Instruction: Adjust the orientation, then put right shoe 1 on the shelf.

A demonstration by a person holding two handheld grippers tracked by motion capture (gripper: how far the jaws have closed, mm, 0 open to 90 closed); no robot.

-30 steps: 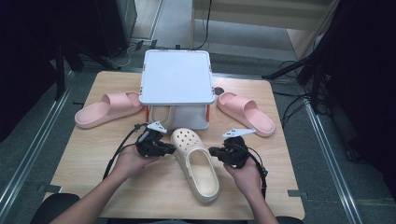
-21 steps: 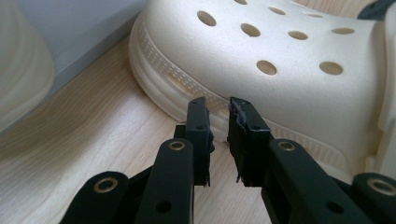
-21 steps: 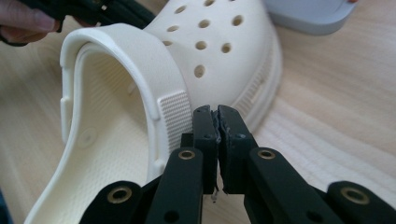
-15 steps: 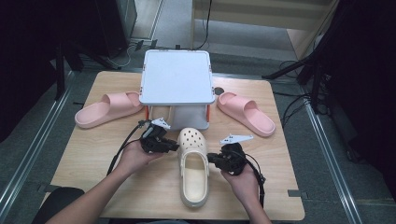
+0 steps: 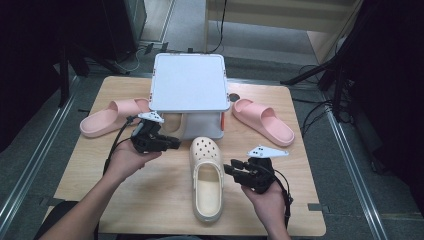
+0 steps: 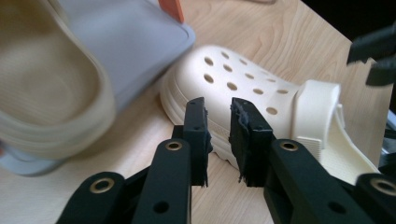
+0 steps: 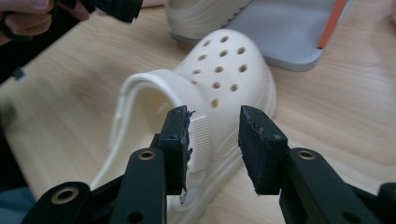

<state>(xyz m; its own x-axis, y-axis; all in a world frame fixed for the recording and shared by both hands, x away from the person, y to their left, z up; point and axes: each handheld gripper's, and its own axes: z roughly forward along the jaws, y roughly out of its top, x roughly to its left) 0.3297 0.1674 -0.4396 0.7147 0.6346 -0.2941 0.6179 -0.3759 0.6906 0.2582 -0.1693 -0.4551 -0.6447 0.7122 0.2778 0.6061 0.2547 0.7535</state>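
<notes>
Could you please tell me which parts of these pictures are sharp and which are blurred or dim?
High view: the wooden table is evenly lit, its surroundings dark. Left gripper view: the cream clog and the left hand-held gripper look sharp, the beige shoe nearby is soft. Right gripper view: the right hand-held gripper is crisp, the hand at the top left blurred.

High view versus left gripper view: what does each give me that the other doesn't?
High view alone: two pink slides, left and right, the white lid of the grey box, and the right tongs beside the cream clog. Left gripper view alone: the left tongs' pads close up, apart, nothing between them, plus the beige shoe tucked under the box. Both: the clog, box and wooden table.
</notes>
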